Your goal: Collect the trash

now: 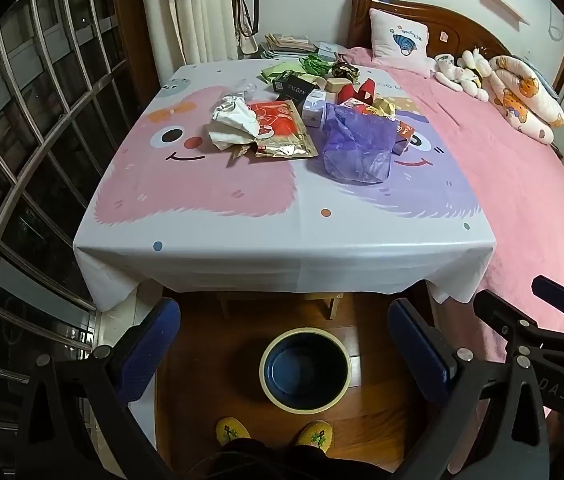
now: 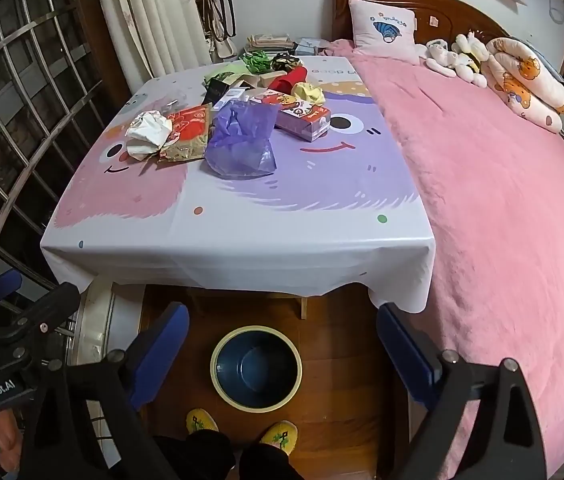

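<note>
Both fingers (image 1: 284, 354) (image 2: 282, 354) spread wide, empty, over blue bin (image 1: 305, 368), crumpled wrappers (image 1: 237, 120) heaped on table (image 1: 241, 236).

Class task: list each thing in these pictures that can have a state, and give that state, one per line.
Left tool: open, holding nothing.
Right tool: open, holding nothing.
Round dark-blue bin with cream rim: upright on floor, looks empty.
Purple plastic bag: crumpled on table.
Crumpled white paper: on table.

Table (image 1: 282, 240) under cartoon-print cloth carries trash at far half: white crumpled paper (image 1: 231, 122), red-gold foil pouch (image 1: 284, 130), purple plastic bag (image 1: 356, 144), small boxes (image 1: 296, 86) behind. Wooden floor (image 1: 370, 412) bears dark blue bin (image 1: 306, 368).
</note>
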`<state>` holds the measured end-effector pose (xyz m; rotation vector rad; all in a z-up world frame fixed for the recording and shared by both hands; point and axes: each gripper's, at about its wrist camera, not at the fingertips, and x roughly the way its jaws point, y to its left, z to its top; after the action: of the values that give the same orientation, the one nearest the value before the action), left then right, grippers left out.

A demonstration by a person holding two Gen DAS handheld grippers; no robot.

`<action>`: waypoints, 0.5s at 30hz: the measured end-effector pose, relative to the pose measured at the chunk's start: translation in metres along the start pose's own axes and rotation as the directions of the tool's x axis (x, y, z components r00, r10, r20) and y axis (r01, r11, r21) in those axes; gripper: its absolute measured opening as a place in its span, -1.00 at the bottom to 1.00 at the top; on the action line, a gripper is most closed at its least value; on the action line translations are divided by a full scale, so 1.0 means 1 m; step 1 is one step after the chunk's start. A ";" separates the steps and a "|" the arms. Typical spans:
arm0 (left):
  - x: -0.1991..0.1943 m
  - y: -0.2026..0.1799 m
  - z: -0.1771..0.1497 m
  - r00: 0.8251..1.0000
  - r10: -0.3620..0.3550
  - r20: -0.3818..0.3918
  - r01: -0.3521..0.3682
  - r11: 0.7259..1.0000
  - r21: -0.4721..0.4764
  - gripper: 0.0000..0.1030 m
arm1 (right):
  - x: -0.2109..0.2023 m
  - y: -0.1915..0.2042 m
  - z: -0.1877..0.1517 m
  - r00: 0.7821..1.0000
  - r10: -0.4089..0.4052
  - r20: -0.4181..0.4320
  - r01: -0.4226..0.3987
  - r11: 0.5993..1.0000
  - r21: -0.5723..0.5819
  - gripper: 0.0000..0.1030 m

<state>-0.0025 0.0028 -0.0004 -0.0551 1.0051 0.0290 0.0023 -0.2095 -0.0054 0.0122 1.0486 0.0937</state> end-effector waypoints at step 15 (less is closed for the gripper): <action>-0.003 0.008 0.008 1.000 -0.009 0.006 0.009 1.000 -0.010 0.98 | 0.000 0.002 -0.002 1.000 0.002 -0.007 -0.002 1.000 0.005 0.82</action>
<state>0.0017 0.0115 0.0061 -0.0689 0.9986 0.0266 0.0003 -0.2072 -0.0067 0.0176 1.0555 0.0925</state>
